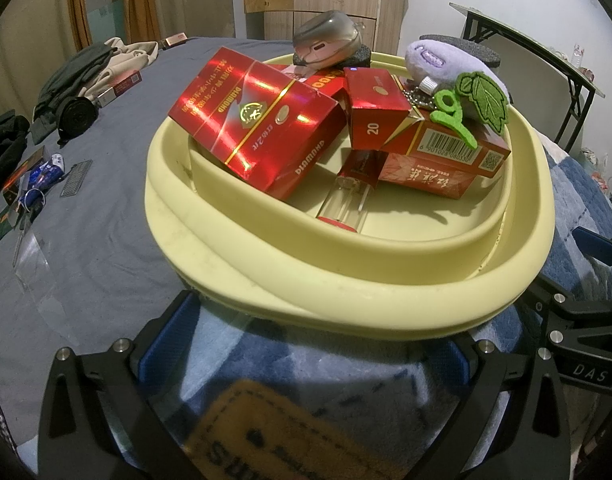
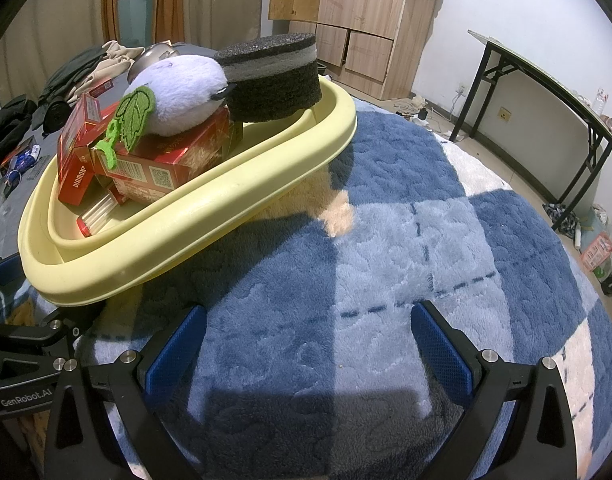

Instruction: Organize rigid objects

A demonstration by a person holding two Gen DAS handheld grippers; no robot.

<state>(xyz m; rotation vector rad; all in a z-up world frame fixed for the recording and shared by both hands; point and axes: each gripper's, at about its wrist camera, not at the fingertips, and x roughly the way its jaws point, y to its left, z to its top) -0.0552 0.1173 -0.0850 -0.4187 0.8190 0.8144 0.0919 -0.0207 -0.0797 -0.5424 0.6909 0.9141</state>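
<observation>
My left tongs (image 1: 306,344): wide open at basin (image 1: 210,236) near rim, holding nothing | right tongs (image 2: 310,340): wide open, empty, over blanket (image 2: 386,232)

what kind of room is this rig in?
Likely a bedroom: the yellow tub sits on a fleece blanket over a bed, with a wooden wardrobe behind and clothes heaped on the sheet.
</observation>
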